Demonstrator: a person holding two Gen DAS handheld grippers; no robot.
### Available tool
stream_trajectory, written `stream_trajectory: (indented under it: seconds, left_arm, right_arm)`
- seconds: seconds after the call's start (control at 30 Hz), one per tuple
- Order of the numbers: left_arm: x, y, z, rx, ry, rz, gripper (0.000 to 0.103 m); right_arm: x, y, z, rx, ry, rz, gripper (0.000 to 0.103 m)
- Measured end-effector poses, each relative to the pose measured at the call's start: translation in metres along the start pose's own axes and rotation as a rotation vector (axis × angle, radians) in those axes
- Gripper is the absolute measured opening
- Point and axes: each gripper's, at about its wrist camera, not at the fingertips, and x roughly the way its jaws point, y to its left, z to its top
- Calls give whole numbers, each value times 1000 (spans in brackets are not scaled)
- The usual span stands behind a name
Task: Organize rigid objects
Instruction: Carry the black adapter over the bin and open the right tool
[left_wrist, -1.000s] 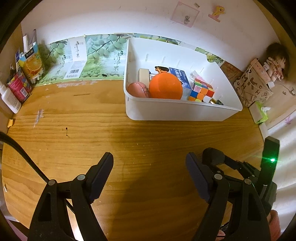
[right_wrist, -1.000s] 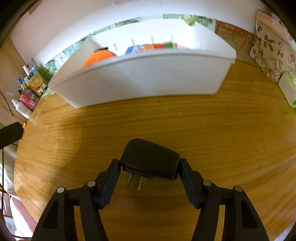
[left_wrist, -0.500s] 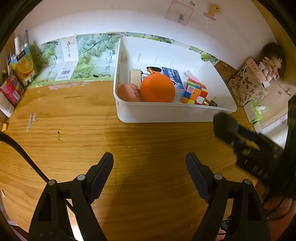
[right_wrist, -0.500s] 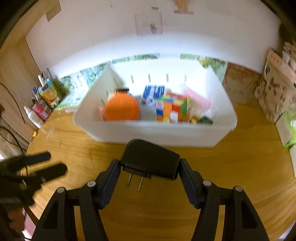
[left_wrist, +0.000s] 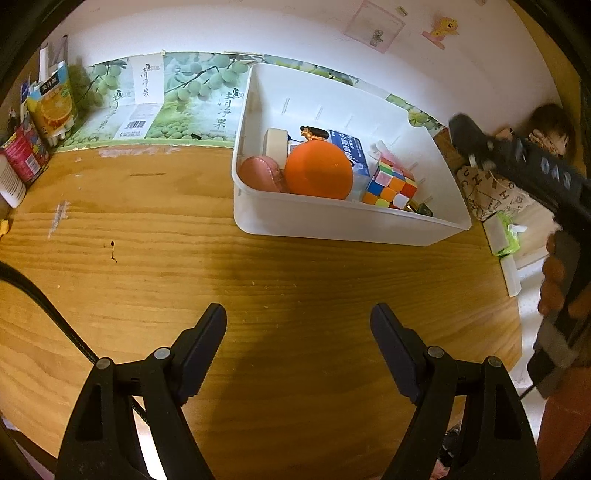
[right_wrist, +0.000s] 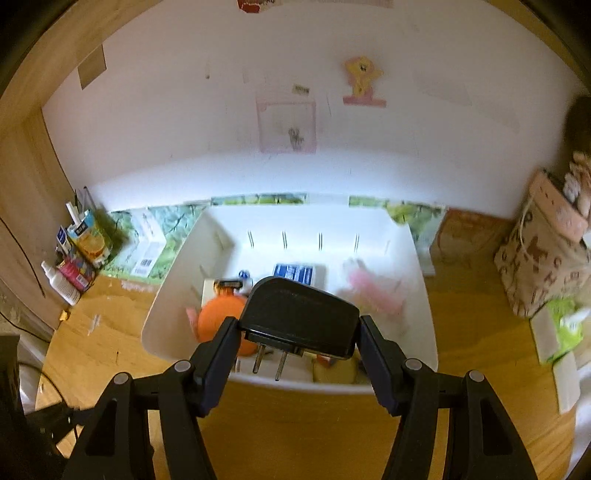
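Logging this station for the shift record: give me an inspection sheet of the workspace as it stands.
Surface: wooden tabletop, scuffed, with pale smears.
Job's things: white plastic bin holds an orange ball, a multicoloured puzzle cube and a blue box; black plug adapter above the bin's near rim.
Clutter: juice carton and red can at far left.
Grippers: left gripper jaws apart, nothing between; right gripper jaws clamp the adapter.
Cables: black cord by left gripper.
Surroundings: white wall, patterned bag.
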Motion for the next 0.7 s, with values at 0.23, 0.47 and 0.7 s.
stream_trajectory:
  seconds: [0.23, 0.47, 0.7]
  left_arm:
    - [-6, -8, -7, -31, -12, 4, 83]
    - [3, -22, -19, -60, 12, 59, 83]
    - [-17, -33, -30, -136, -64, 105, 85]
  right_arm:
    - [13, 4, 23, -7, -2, 72, 65]
    - [42, 9, 28, -31, 46, 153, 65]
    - [41, 2, 31, -39, 59, 206, 79]
